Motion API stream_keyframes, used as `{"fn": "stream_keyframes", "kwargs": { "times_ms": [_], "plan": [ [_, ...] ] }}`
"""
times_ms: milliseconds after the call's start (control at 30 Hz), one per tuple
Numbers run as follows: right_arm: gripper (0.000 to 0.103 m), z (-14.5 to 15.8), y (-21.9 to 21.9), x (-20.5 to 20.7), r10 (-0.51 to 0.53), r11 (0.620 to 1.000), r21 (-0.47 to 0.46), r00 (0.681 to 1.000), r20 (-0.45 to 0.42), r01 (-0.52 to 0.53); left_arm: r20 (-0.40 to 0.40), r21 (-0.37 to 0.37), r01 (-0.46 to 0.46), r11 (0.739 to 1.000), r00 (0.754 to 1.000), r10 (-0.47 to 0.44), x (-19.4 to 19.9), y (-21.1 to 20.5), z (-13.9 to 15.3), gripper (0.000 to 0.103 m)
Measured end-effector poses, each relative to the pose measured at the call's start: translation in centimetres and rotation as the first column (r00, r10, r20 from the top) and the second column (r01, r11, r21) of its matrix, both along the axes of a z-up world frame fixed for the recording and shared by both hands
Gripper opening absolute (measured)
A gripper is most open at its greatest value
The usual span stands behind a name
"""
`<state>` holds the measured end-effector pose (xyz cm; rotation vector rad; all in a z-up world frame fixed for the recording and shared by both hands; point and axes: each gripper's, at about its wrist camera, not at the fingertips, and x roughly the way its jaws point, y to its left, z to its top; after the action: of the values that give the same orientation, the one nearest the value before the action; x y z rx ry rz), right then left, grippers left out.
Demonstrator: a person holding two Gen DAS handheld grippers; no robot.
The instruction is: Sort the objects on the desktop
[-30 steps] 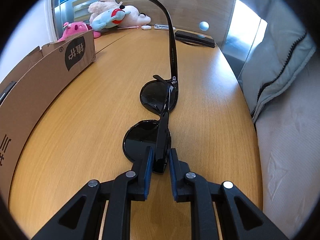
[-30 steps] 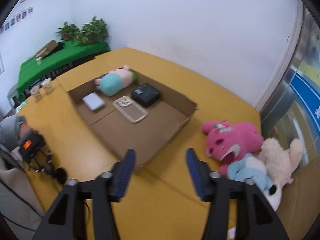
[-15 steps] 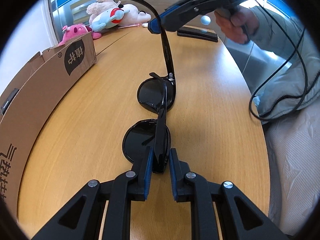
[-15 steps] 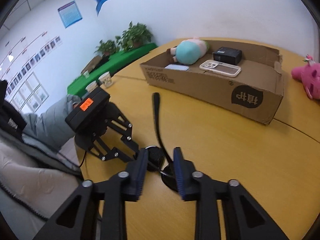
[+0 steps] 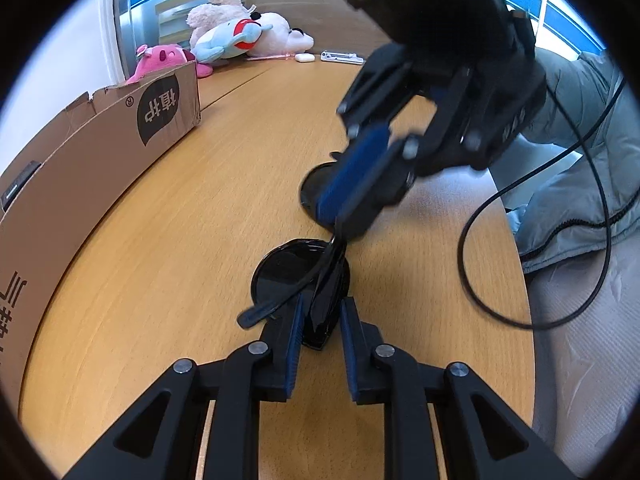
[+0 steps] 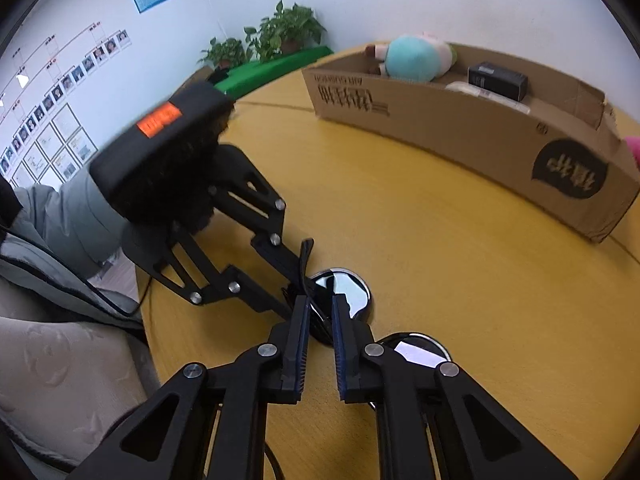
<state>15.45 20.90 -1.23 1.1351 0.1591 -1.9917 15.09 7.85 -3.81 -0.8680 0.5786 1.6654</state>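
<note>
Black sunglasses (image 5: 288, 276) lie on the wooden table (image 5: 200, 220). My left gripper (image 5: 321, 308) grips their near end piece between its blue pads, and its jaws are opening slightly. My right gripper (image 5: 344, 220) comes in from the upper right over the far lens, jaws closing, pinched on the thin temple arm (image 5: 288, 296), which lies folded down across the near lens. In the right wrist view the right gripper (image 6: 320, 304) is nearly closed over the sunglasses (image 6: 348, 288), with the left gripper (image 6: 296, 292) meeting it from the left.
An open cardboard box (image 5: 100, 140) stands along the left, holding a teal plush (image 6: 412, 58) and a black case (image 6: 498, 80). Plush toys (image 5: 240, 36) lie at the far end. A person's grey sleeve (image 5: 580, 120) and a black cable (image 5: 480, 300) hang past the right table edge.
The right gripper dropped from high above onto the sunglasses and closed. The temple arm, upright before, now lies folded over the near lens. The left gripper stayed put.
</note>
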Motion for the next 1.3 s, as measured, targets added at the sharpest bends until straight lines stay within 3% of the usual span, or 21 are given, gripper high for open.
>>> {"fn": "stream_keyframes", "kwargs": {
  "times_ms": [267, 400, 433, 500, 567, 633, 667, 700, 767, 867, 1000, 1067, 1167, 1300],
  "plan": [
    [0.011, -0.8, -0.3, -0.1, 0.007, 1.000, 0.014, 1.000, 0.015, -0.008, 0.003, -0.004, 0.000, 1.000, 1.000, 0.000, 0.1, 0.0, 0.1, 0.018],
    [0.017, 0.3, 0.6, 0.2, 0.018, 0.999, -0.031, 1.000, 0.016, -0.018, -0.033, -0.030, 0.004, 1.000, 0.999, -0.005, 0.4, -0.1, 0.1, 0.018],
    [0.022, 1.0, 1.1, 0.5, 0.031, 0.998, -0.057, 0.999, 0.013, -0.030, -0.034, -0.035, 0.004, 0.999, 0.999, -0.006, 0.3, -0.2, 0.1, 0.018],
    [0.060, 2.1, 2.1, 1.0, 0.036, 0.998, -0.047, 0.999, -0.026, -0.037, -0.037, -0.041, 0.013, 0.999, 0.999, -0.015, 0.4, -0.4, 0.1, 0.018],
    [0.073, 2.3, 2.8, 1.2, 0.047, 0.999, 0.011, 0.997, -0.063, -0.046, -0.036, -0.046, 0.022, 0.999, 0.999, -0.023, 0.4, -0.6, 0.1, 0.018],
    [0.070, 1.6, 2.5, 0.5, 0.085, 0.994, 0.068, 0.995, -0.059, -0.081, -0.022, -0.049, 0.020, 0.999, 1.000, -0.021, 0.4, -0.9, 0.2, 0.018],
    [0.060, 1.0, 2.1, 0.0, 0.109, 0.990, 0.090, 0.993, -0.052, -0.104, -0.013, -0.047, 0.012, 0.999, 1.000, -0.012, 0.4, -1.2, 0.3, 0.018],
    [0.040, 0.4, 1.7, -0.3, 0.129, 0.987, 0.099, 0.991, -0.033, -0.125, -0.011, -0.043, -0.001, 0.999, 1.000, 0.000, 0.4, -1.5, 0.5, 0.018],
    [0.021, -0.9, 0.5, -0.9, 0.171, 0.977, 0.128, 0.985, -0.007, -0.169, -0.018, -0.030, -0.048, 0.998, 0.999, 0.047, 0.5, -2.4, 1.0, 0.018],
    [0.014, -2.0, -0.6, -0.7, 0.196, 0.970, 0.144, 0.981, 0.015, -0.196, -0.009, -0.011, -0.164, 0.986, 0.986, 0.164, 0.0, -4.3, 1.5, 0.018],
    [0.012, -2.6, -0.1, -0.6, 0.059, 0.990, 0.126, 0.997, 0.058, -0.066, 0.107, 0.053, -0.414, 0.909, 0.907, 0.407, -1.2, -7.4, 2.3, 0.018],
    [0.011, -2.8, 0.3, -0.7, -0.044, 0.994, 0.105, 0.995, 0.088, 0.035, 0.259, 0.091, -0.525, 0.846, 0.833, 0.489, -1.9, -8.2, 2.4, 0.020],
    [0.009, -2.9, 0.2, -0.5, -0.158, 0.986, 0.075, 0.981, 0.115, 0.150, 0.457, 0.149, -0.591, 0.792, 0.752, 0.475, -2.7, -7.6, 2.2, 0.028],
    [0.009, -3.2, -1.0, -0.1, -0.225, 0.974, 0.046, 0.967, 0.116, 0.221, 0.617, 0.173, -0.615, 0.769, 0.676, 0.402, -4.3, -5.0, 1.0, 0.028]
  ]
}}
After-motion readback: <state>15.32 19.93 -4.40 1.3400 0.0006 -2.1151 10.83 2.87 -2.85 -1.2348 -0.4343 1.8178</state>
